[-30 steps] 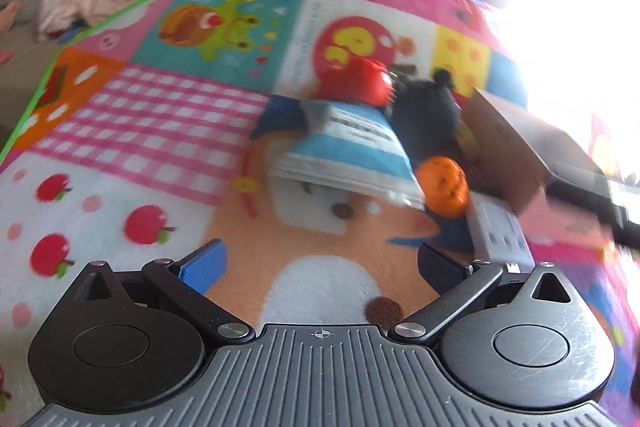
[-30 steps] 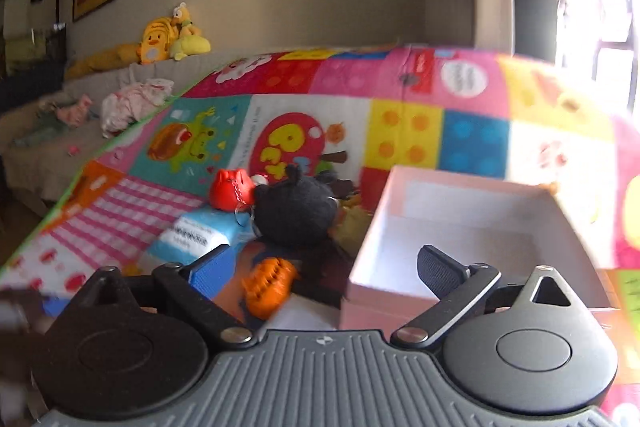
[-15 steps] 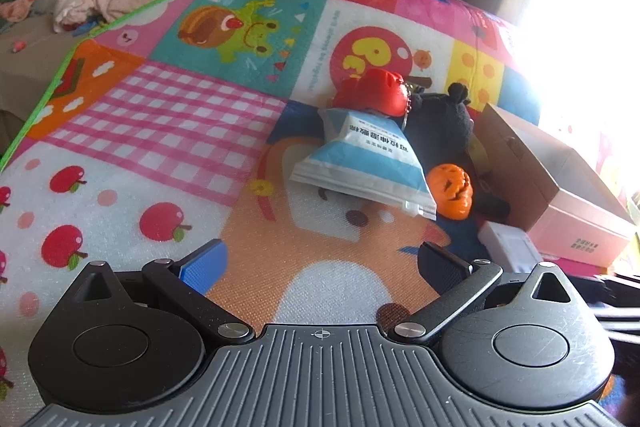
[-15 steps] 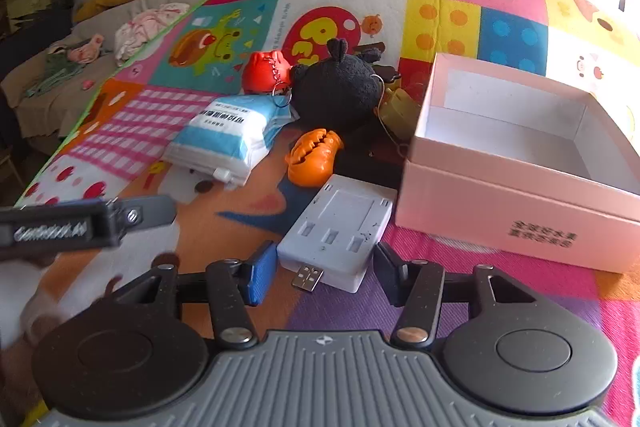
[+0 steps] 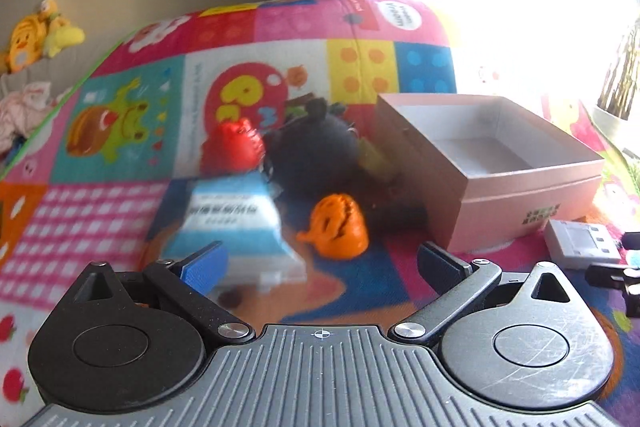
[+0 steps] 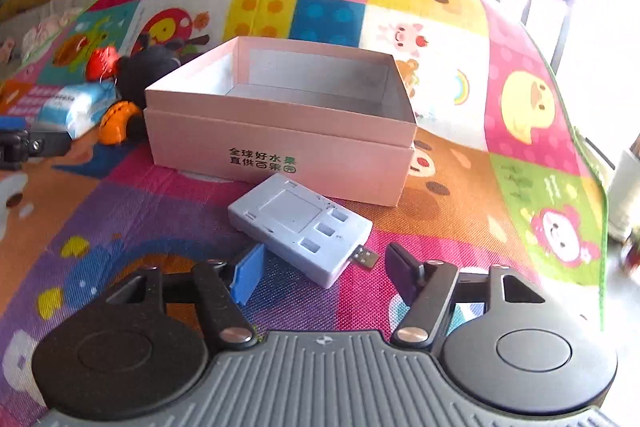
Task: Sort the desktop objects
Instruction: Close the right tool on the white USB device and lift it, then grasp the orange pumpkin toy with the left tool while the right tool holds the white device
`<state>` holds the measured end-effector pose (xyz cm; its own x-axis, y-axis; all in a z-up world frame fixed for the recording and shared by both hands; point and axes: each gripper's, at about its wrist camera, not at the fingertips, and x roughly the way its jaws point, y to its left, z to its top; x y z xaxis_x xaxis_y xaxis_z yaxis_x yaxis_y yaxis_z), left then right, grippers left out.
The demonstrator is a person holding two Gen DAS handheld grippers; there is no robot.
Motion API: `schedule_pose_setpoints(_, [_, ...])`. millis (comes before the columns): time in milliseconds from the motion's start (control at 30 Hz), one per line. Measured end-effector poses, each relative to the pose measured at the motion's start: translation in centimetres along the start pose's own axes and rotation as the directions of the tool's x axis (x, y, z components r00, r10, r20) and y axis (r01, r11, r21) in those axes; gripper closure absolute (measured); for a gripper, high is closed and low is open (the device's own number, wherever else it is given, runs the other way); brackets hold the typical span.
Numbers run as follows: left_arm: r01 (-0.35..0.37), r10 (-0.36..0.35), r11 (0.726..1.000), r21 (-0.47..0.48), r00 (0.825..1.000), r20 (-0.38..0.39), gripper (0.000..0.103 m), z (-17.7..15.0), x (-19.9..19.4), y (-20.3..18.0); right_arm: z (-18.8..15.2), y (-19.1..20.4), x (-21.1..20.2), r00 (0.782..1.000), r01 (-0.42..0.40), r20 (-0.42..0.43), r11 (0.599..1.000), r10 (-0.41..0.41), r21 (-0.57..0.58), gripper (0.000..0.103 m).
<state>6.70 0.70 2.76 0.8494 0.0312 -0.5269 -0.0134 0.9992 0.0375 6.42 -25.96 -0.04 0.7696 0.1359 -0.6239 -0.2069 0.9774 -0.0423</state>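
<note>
Your right claw (image 6: 324, 269) is spread apart with nothing between its fingers, low over the patchwork play mat (image 6: 460, 211). The pale grey USB hub (image 6: 300, 229) lies flat on the mat just ahead of it, its plug end pointing into the gap between the fingers but touching neither. Just beyond the hub stands the open pink box (image 6: 280, 143), with only its bare floor showing inside.

Your left claw (image 5: 320, 263) is also spread wide and holds nothing. Ahead of it, the blue-and-white packet (image 5: 232, 223) lies on the mat close to the blue finger (image 5: 206, 265); that part of the view is blurred, so you cannot tell whether the two touch. The orange toy (image 5: 336, 225) sits just right of the packet, between it and the box (image 5: 520, 195). Behind them, the black plush (image 5: 316, 151) rests beside the red toy (image 5: 232, 143), near the box's left wall. From this side the hub (image 5: 580, 239) shows at the right edge, in front of the box's near corner.
</note>
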Motion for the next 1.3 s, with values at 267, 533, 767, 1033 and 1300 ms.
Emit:
schedule_pose_setpoints(267, [-0.004,0.005,0.997,0.073,1.000,-0.011,0.027,1.7,4.1,-1.6,-0.3,-0.2,-0.6,0.999,-0.011,0.043,1.000,0.010,0.011,0.016])
schedule_pose_setpoints(533, [-0.006,0.010,0.987,0.162,1.000,-0.021,0.027,1.7,5.1,-2.4,-0.1,-0.3,0.4,1.000,-0.019,-0.014,0.999,0.020,0.035,0.014])
schedule_pose_setpoints(767, [-0.118,0.123,0.965,0.235,0.992,-0.008,0.009,1.3,4.9,0.5,0.4,1.2,1.1,1.000,-0.020,-0.017,0.999,0.019,-0.049,0.013])
schedule_pose_setpoints(1033, [-0.003,0.008,0.990,0.138,0.999,-0.041,0.023,1.9,4.0,0.6,0.4,1.3,1.1,1.000,-0.005,-0.016,0.999,0.004,-0.053,0.010])
schedule_pose_setpoints(1300, [0.014,-0.006,0.997,0.073,0.995,-0.103,0.029,1.8,7.4,1.4,0.3,1.0,1.0,1.000,-0.001,-0.007,0.999,0.001,-0.043,0.010])
